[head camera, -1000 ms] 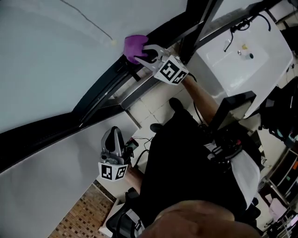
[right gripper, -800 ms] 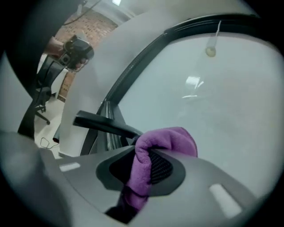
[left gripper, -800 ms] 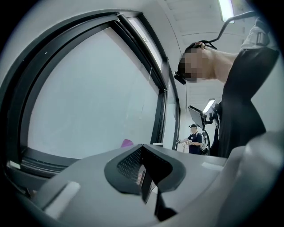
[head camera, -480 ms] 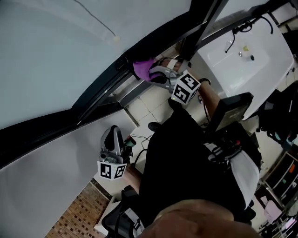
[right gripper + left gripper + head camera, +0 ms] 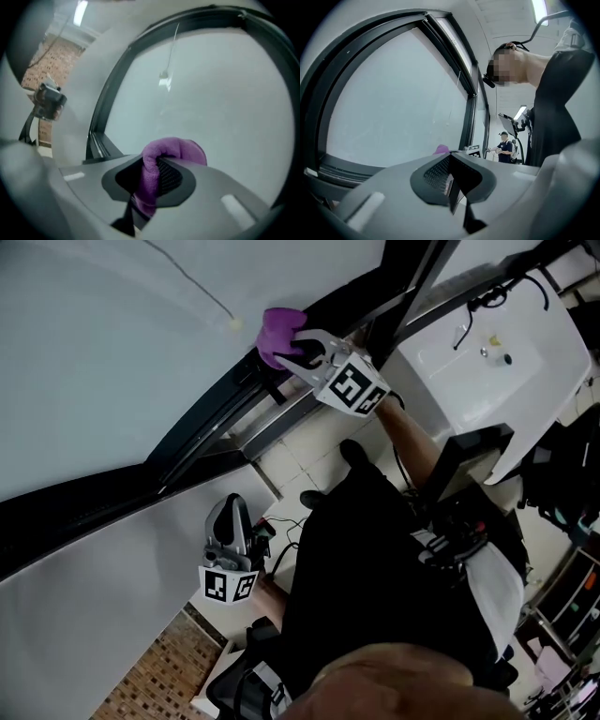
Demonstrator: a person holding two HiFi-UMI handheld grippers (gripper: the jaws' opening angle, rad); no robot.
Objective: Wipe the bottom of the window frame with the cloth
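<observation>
Right gripper [image 5: 302, 348] back up window frame [image 5: 211, 413], gripping cloth [image 5: 277, 332] (purple)

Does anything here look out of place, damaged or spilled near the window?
Nothing stands out. The right gripper is shut on the purple cloth at the bottom of the window frame. The left gripper, jaws together and empty, hangs lower down, away from the frame. No spill or damage shows.

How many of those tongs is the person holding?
2. The right tongs grip the purple cloth at the window frame; the left tongs hang shut, empty, by the wall.
</observation>
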